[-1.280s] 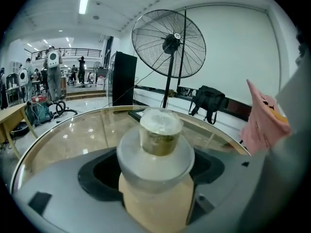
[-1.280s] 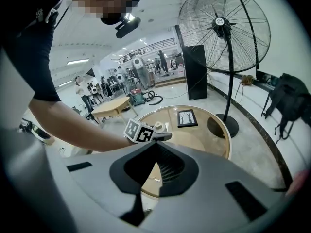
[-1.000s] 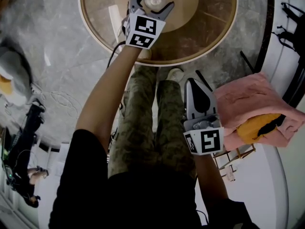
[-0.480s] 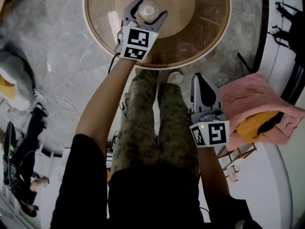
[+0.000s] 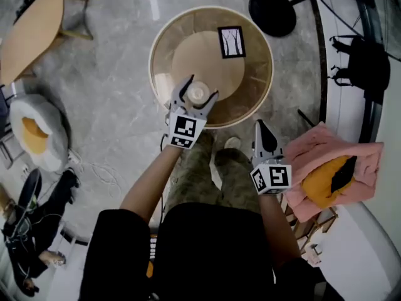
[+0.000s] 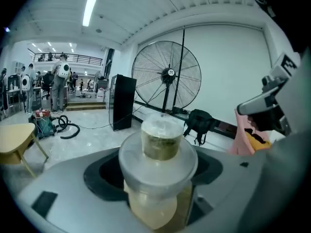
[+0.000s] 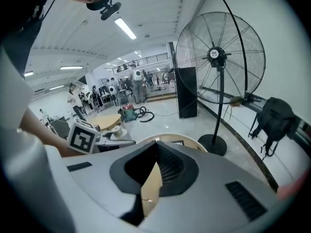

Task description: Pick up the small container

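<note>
The small container (image 5: 197, 93), clear with a pale lid, is clamped between the jaws of the left gripper (image 5: 199, 90) over the near part of the round tabletop (image 5: 254, 83), while the right gripper (image 5: 259, 126), jaws pressed together on nothing, hangs near a pink cloth (image 5: 313, 149).

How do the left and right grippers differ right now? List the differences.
The left gripper has its fingers clamped on the small container; the right gripper has its fingers together on nothing. The left gripper is over the round table; the right gripper hangs nearer the person, off the table. Both carry a marker cube and point forward.
</note>
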